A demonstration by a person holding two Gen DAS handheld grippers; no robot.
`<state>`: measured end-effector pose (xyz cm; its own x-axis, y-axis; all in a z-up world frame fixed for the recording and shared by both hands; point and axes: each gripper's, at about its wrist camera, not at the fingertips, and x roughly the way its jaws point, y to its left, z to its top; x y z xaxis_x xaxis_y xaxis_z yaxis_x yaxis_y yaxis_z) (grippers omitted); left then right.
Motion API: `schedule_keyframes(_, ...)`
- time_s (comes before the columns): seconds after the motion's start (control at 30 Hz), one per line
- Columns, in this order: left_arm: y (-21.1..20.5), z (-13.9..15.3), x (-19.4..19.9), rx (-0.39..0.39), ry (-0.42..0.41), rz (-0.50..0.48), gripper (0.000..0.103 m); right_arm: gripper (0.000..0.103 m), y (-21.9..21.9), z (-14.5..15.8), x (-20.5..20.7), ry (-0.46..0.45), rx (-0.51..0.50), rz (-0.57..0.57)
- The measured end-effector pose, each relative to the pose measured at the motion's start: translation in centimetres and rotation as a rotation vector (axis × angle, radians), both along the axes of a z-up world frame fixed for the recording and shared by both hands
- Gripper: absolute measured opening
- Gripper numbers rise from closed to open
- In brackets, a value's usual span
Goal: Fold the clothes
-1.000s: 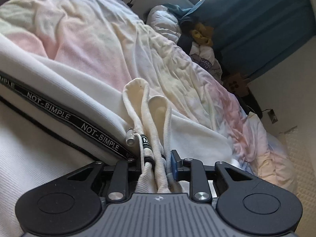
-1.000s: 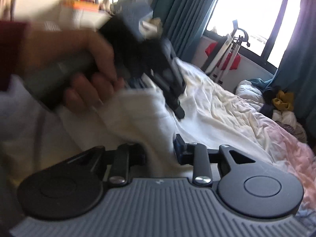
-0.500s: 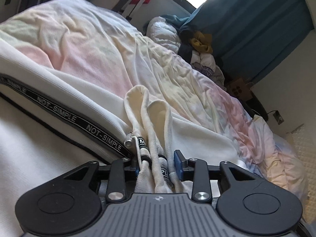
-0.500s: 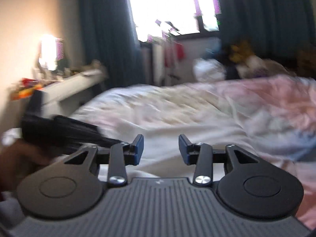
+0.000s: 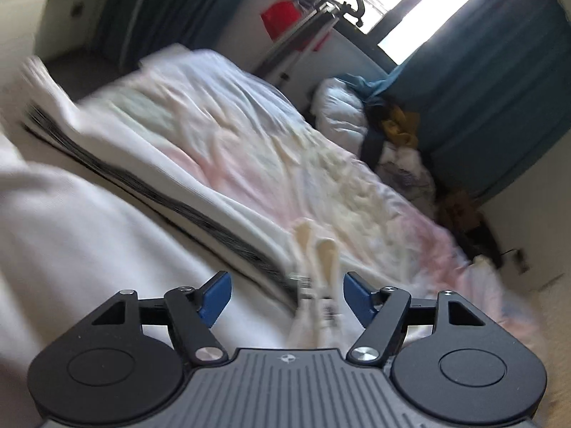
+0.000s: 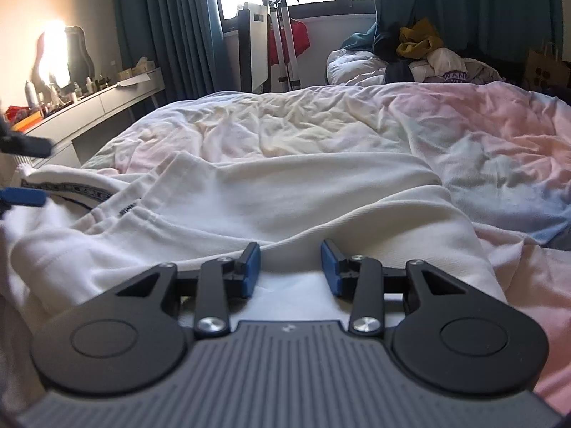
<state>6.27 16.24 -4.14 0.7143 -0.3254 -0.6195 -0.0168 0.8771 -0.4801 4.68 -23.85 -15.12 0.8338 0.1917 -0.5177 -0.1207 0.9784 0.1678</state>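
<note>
A white garment [image 6: 292,192] with a black lettered band [image 6: 67,189] lies spread on the bed. In the blurred left wrist view the garment [image 5: 89,235] fills the lower left, with its black band [image 5: 200,217] running diagonally. Its cream drawstrings [image 5: 321,260] lie loose between the jaws of my left gripper [image 5: 285,297], which is open and holds nothing. My right gripper [image 6: 289,267] is open and empty, low over the garment's near edge. The left gripper's blue fingertip [image 6: 21,196] shows at the left edge of the right wrist view.
The bed has a rumpled pastel duvet [image 6: 446,128]. A heap of clothes [image 6: 417,53] lies at its far end by teal curtains [image 6: 464,3]. A folded drying rack [image 6: 282,35] stands under the window. A white desk [image 6: 100,107] with small items runs along the left wall.
My left gripper has opened and let go of the drawstrings, and pulled back from the garment. My right gripper has swung round and now sits steady over the garment.
</note>
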Motion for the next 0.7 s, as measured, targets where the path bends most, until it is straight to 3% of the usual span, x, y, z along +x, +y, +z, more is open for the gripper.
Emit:
schedule_keyframes(0.07, 1.5, 1.0, -1.3, 0.053, -0.018, 0.017, 0.079, 0.041, -0.3, 0.7, -0.2, -0.012, 0.025, -0.009)
schedule_keyframes(0.17, 4.3, 1.0, -3.6, 0.046, -0.044, 0.098, 0.081, 0.041, -0.7, 2.3, -1.1, -0.08, 0.064, -0.021)
schedule_keyframes(0.27, 7.0, -0.5, -4.7, -0.065, -0.008, 0.196, 0.081, 0.041, -0.8, 3.3, -1.6, -0.133, 0.075, -0.027)
schedule_keyframes(0.33, 8.2, -1.1, -5.0, -0.11, 0.012, 0.25, 0.081, 0.041, -0.6, 2.7, -1.1, -0.075, 0.065, -0.02)
schedule_keyframes(0.43, 9.7, -1.7, -5.5, -0.172, 0.033, 0.313, 0.081, 0.04, 0.2, 0.3, 0.8, 0.095, 0.003, -0.009)
schedule_keyframes(0.57, 10.9, -2.0, -5.7, -0.224, 0.038, 0.336, 0.082, 0.04, 0.2, 0.4, 1.3, 0.09, 0.006, -0.018)
schedule_keyframes(0.7, 10.6, -1.9, -5.7, -0.208, 0.048, 0.35, 0.082, 0.04, -0.5, 0.9, 1.3, 0.072, 0.062, -0.038)
